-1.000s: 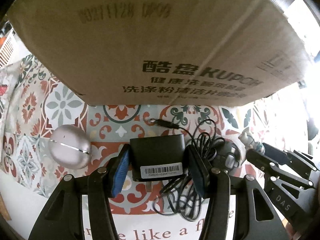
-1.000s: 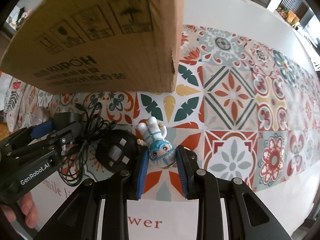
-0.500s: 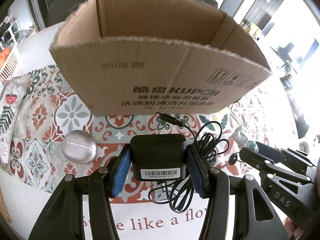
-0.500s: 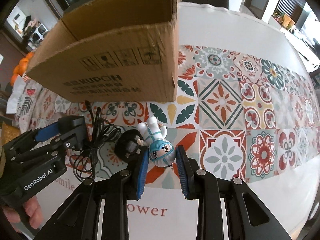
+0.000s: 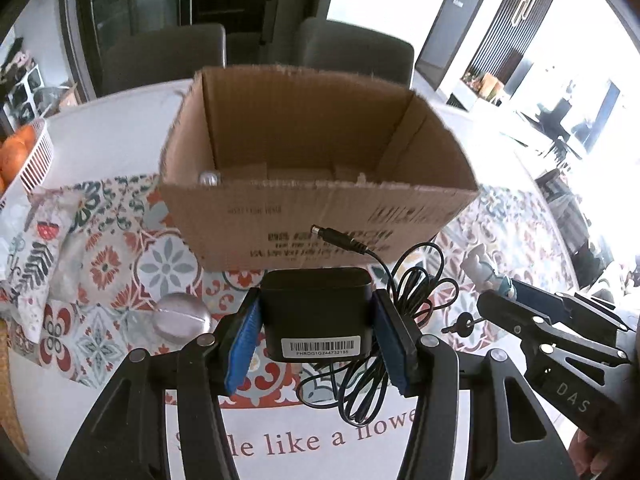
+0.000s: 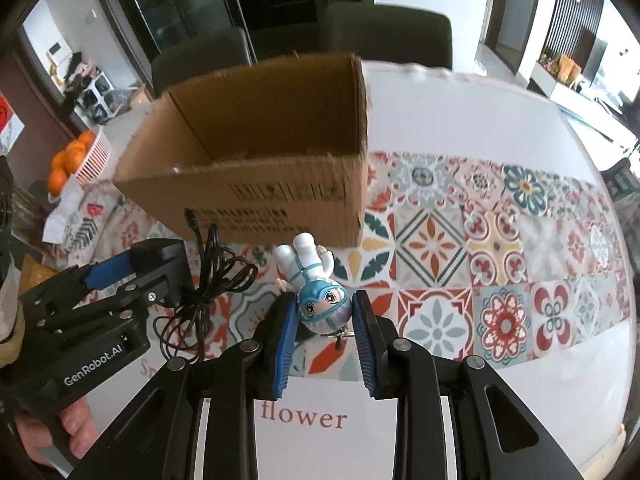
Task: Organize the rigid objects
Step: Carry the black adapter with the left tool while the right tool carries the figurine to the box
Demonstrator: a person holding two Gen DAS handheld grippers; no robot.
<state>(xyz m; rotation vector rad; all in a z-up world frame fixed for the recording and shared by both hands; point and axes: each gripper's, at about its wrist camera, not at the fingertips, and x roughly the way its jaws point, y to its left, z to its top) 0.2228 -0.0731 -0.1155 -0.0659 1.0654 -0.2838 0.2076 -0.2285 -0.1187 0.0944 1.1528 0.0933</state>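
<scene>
Left wrist view, left to right: white basket [image 5: 37, 159] of oranges at the desk edge; silver oval case [image 5: 182, 315] lying on the patterned tablecloth [image 5: 100, 264]; left gripper [image 5: 316, 332] pinching a black power adapter [image 5: 316, 312] between its blue pads, lifted clear of the desk; white barcode label on the adapter reads "FHRDG1G244732155"; its cable [image 5: 404, 320] hangs in loose loops, barrel plug [image 5: 336, 237] pointing toward the cardboard box [image 5: 316, 208]; box open at the top, printing on its near wall blurred and unreadable; tablecloth lettering below reads in part "like a flowe"; at far right the other gripper's body shows "DAS".

Right wrist view, left to right: left gripper's body marked "GenRobot.AI"; right gripper [image 6: 324, 312] pressed onto the head of a small white and blue astronaut figurine [image 6: 316, 284], held upside down, legs toward the box, above the desk [image 6: 460, 92]; the word "flower" legible beneath.
</scene>
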